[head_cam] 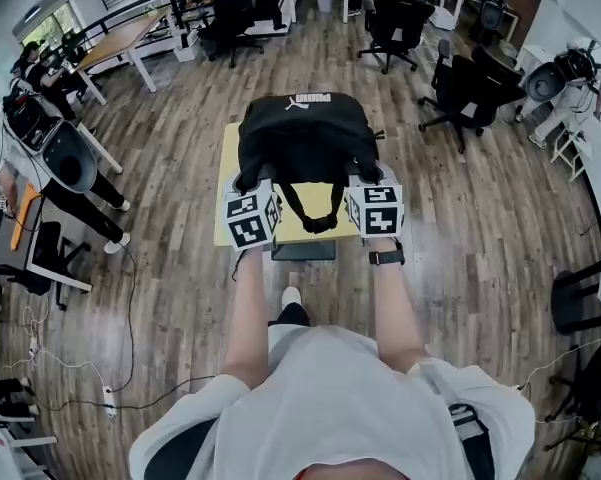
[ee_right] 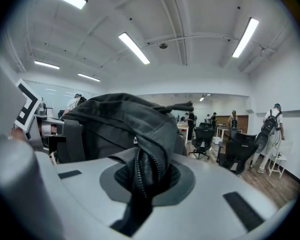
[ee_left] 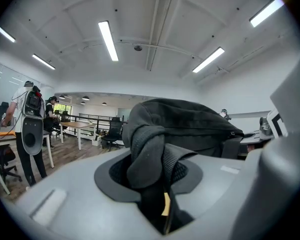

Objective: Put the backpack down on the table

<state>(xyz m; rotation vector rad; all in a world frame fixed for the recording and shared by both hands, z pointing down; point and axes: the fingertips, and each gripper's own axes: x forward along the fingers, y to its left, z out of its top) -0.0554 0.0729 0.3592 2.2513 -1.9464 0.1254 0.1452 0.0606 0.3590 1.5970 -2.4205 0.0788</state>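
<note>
**Head view.** Gripping a black fabric backpack (head_cam: 305, 133) from both sides at centre frame, with the left gripper (head_cam: 246, 181) clamped on its lower left corner and the right gripper (head_cam: 368, 174) on its lower right. Held over the upper part of a small yellow-topped table (head_cam: 223, 193), with a black strap loop (head_cam: 315, 213) drooping across the yellow surface between the two marker cubes. Impossible to tell whether resting on the top or just clear of it. Ringed by wood plank floor (head_cam: 480, 228), with black office chairs (head_cam: 460, 88) at upper right.

**Left gripper view.** Closed partway, pinching a thick fold of padded strap and black cloth at lower centre, with a small yellow tag (ee_left: 165, 204) caught in the gap. Filled through mid-frame by the backpack's bulk, under white ceiling light strips (ee_left: 109, 40).

**Right gripper view.** Nearly closed, biting a thin bunch of fabric with a zipper (ee_right: 138, 171) running down between the pads. Backed by the bag's body at left centre.
</note>
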